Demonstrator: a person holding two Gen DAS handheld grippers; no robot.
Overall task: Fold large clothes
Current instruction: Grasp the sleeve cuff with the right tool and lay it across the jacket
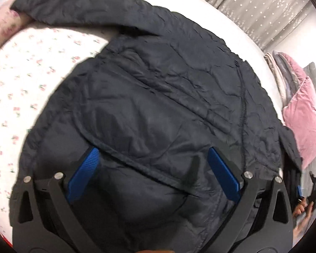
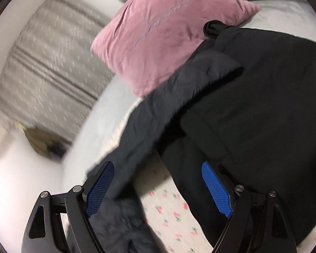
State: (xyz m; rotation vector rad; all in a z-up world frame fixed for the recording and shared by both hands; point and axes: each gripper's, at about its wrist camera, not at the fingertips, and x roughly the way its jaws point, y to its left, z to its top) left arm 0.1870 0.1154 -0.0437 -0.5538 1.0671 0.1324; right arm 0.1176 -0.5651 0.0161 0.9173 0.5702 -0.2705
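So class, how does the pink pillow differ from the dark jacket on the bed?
The pillow is pink, plump and velvety; the jacket is dark, flat and creased. The pillow is small and square; the jacket sprawls wide, one sleeve stretched out. Both lie on the bed.

A home bedroom: a bed spread with a white sheet printed with small pink cherries (image 1: pixel 31 80), a plump pink velvet cushion (image 2: pixel 168 33) near the bed's far edge beside folded grey bedding (image 1: pixel 313 78), and grey curtains flecked with pale specks (image 1: pixel 263 6) hanging beyond the bed.
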